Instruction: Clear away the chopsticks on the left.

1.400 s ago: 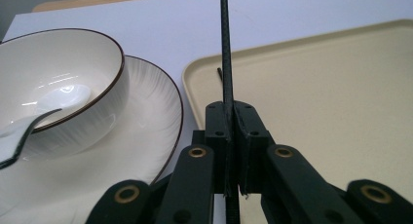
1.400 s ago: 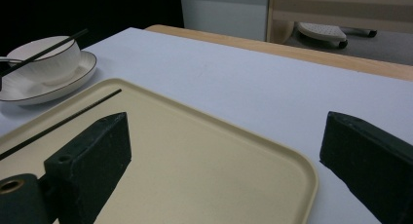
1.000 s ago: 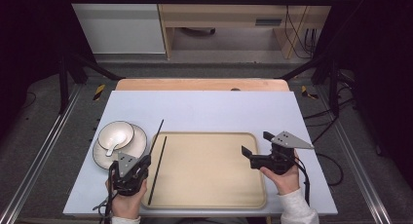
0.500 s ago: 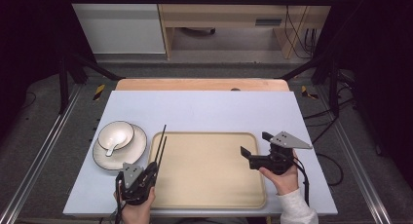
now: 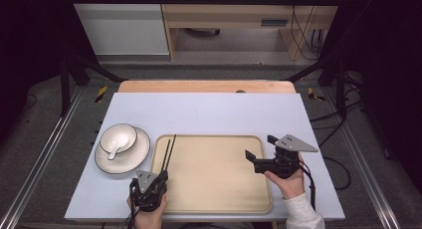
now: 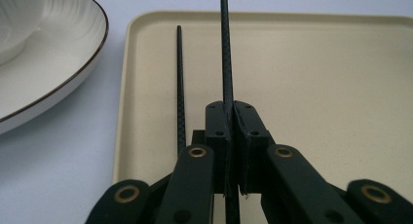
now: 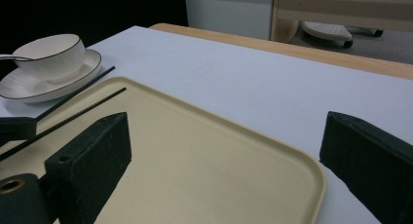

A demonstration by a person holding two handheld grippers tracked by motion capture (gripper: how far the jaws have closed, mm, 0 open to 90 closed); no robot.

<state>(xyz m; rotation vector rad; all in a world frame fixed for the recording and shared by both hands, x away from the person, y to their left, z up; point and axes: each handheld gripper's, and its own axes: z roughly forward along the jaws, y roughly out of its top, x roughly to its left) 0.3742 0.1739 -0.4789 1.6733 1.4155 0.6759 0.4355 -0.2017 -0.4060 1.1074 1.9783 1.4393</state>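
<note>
Over the tray's [image 5: 214, 174] left edge, my left gripper [image 6: 232, 112] pinches one chopstick [image 6: 225, 48] tight; its mate [image 6: 179, 83] lies alongside. Dropped crooked, it may roll. My right gripper [image 5: 261, 154] gapes empty.

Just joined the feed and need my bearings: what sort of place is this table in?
Probably a lab recording station, not a dining room: black curtains and a metal frame ring the table, cables hang behind, and only a tray and a bowl are laid out.
</note>
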